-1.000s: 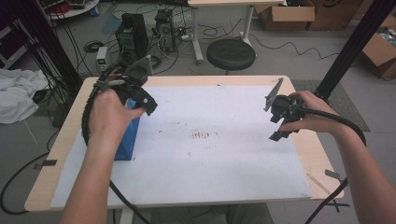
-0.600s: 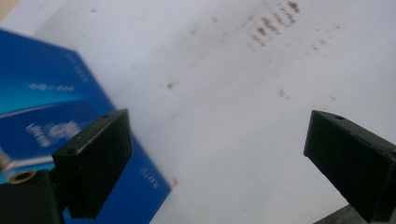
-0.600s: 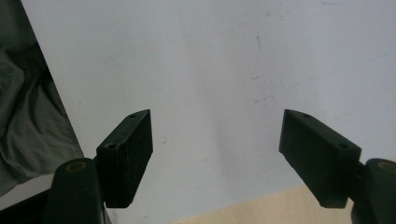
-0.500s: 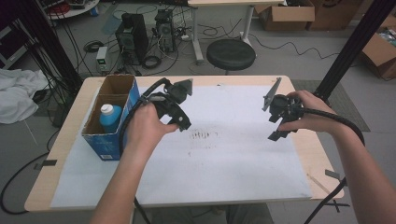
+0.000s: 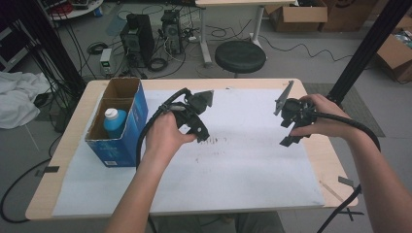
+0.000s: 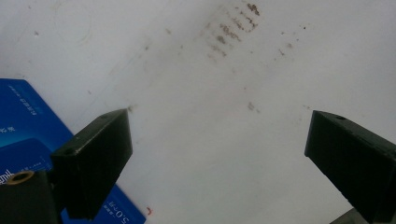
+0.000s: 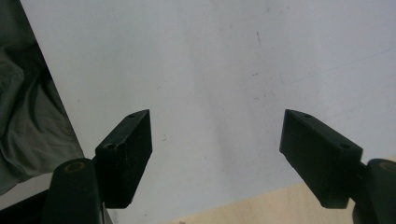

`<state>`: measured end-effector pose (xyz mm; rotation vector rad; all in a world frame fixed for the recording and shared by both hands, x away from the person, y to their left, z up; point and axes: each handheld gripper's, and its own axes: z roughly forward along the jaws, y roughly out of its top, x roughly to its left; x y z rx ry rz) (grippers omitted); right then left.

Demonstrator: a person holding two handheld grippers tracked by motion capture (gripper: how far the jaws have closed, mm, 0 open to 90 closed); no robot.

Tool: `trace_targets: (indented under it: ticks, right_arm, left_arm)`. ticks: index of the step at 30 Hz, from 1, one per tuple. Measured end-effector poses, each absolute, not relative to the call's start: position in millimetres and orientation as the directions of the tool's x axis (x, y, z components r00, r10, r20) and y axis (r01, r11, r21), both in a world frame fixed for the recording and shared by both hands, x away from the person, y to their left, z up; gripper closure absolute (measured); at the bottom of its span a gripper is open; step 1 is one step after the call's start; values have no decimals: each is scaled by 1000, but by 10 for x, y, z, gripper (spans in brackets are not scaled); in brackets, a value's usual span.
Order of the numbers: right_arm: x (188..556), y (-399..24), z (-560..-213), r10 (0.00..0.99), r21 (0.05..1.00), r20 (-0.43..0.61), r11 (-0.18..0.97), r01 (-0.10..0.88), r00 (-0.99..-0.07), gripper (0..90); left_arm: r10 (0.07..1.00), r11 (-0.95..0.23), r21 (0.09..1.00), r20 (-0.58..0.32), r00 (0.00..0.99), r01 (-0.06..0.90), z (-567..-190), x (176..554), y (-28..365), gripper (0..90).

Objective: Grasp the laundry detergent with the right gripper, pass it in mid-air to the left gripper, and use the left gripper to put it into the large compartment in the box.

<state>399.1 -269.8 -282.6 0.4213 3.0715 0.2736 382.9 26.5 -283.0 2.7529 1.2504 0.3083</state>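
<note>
The blue bottle stands inside the open blue box at the worktop's nine o'clock; the left tool, over that box a second ago, has swung to the paper's centre, jaws apart and empty, suggesting the placing is done; the right tool waits at three o'clock, jaws apart.
</note>
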Motion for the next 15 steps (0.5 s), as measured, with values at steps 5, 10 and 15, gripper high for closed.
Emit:
trace_targets:
  ticks: [5, 10, 15]
  right_arm:
    - [3990, -2695, -2818, 269, 174, -5, 949, 264, -963, 256]
    - [3985, -2693, -2822, 269, 170, -6, 949, 264, -963, 256]
    - [3979, -2690, -2824, 271, 171, -6, 949, 266, -962, 256]
  left_arm:
    - [754, -657, 171, 143, 641, 734, -2840, 3830, 270, 81]
    - [756, -654, 168, 144, 638, 738, -2847, 3832, 293, 81]
    - [754, -657, 164, 147, 640, 736, -2843, 3827, 294, 82]
